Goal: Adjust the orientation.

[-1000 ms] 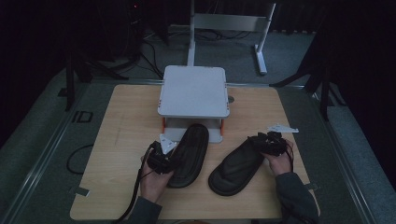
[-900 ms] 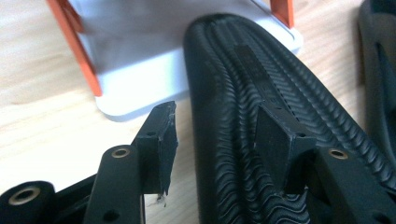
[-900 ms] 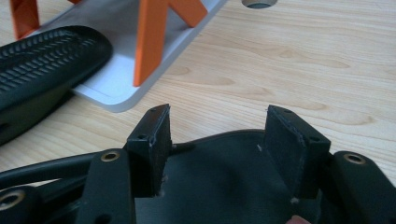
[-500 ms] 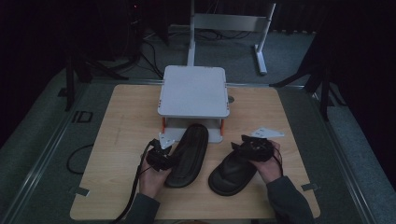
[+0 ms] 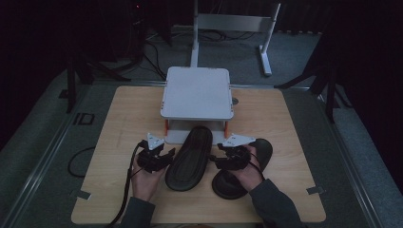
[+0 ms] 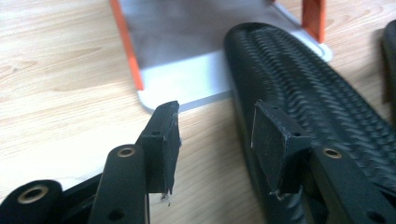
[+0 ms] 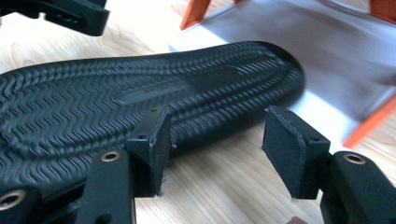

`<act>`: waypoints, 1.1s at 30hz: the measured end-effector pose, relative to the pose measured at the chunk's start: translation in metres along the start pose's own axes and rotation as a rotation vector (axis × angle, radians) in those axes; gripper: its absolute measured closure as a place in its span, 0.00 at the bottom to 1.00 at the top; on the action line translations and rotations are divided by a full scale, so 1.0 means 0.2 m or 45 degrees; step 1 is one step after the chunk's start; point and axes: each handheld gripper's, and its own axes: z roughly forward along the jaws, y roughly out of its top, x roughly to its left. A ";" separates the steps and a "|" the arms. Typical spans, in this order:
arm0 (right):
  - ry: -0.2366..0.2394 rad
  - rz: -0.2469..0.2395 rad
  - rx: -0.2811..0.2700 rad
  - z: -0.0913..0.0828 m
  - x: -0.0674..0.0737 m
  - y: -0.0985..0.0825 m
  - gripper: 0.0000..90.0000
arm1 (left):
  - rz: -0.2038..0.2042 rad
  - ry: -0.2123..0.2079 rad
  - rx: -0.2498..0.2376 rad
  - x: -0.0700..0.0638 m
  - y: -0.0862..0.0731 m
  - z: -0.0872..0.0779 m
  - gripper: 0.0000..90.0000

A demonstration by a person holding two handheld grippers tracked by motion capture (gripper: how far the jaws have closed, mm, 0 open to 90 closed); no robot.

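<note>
Our left hand-held gripper (image 5: 164,154) stood with its jaws apart, closed on nothing, at the left edge of the left sandal (image 5: 190,156), which lay sole-up on the bench (image 5: 119,118) with its far end tucked under the small white shelf (image 5: 197,92); the jaws had just been closing a little. Our right hand-held gripper (image 5: 219,159) was also spread and empty at that sandal's right edge, with the right sandal (image 5: 259,152) beneath our right hand. We judged the ridged rubber sole light, bendy and grippy, best pinched across its thin side edge.
</note>
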 end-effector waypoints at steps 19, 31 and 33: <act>-0.106 -0.053 0.165 0.08 0.07 -0.04 0.54 | -0.053 -0.073 0.132 0.05 -0.05 0.19 0.57; -0.103 -0.016 0.097 0.04 0.05 -0.02 0.51 | -0.017 -0.185 0.084 -0.10 0.04 0.20 0.58; -0.105 -0.010 0.115 0.04 0.05 -0.02 0.51 | -0.005 -0.201 0.074 -0.13 0.06 0.20 0.58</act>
